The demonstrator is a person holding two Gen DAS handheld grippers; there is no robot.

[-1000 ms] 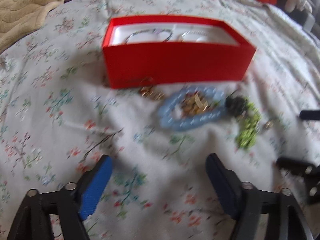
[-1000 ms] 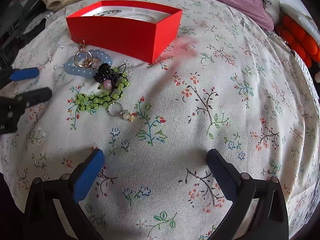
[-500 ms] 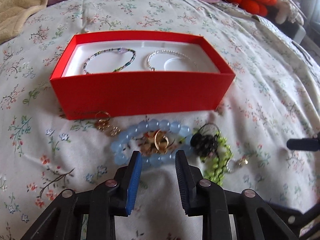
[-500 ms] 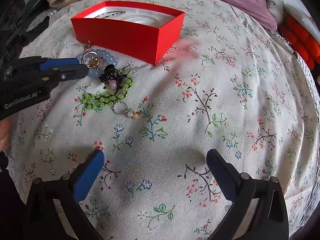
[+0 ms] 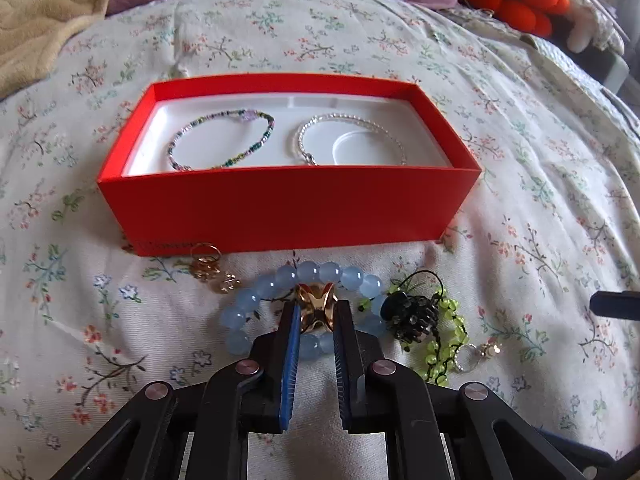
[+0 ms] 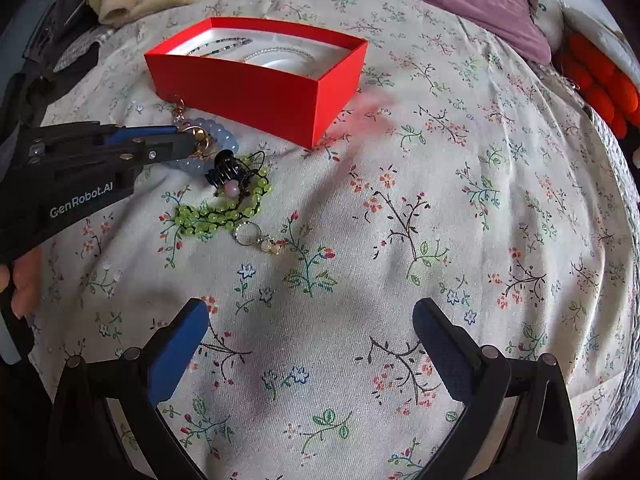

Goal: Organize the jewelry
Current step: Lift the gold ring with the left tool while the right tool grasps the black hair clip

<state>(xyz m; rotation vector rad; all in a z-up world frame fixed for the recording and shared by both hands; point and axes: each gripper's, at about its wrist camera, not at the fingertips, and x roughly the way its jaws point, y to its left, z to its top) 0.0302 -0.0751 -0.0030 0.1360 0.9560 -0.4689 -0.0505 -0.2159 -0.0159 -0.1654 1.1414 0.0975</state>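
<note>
On the bed (image 6: pixel 440 200) the red box (image 5: pixel 280 208) already holds two bracelets, while the blue bracelet (image 5: pixel 248 300), green beads (image 6: pixel 216 216) and rings wait outside; left gripper (image 5: pixel 316 316) fingers have just closed onto the gold ring (image 5: pixel 316 308), right gripper (image 6: pixel 310 320) fingers apart

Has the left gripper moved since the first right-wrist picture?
Yes. The left gripper has come in from the left edge toward the red box, its jaws closing on the gold ring.

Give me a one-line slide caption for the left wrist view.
Left gripper closing on a gold ring inside a blue bead bracelet, before a red box holding two bracelets.
</note>
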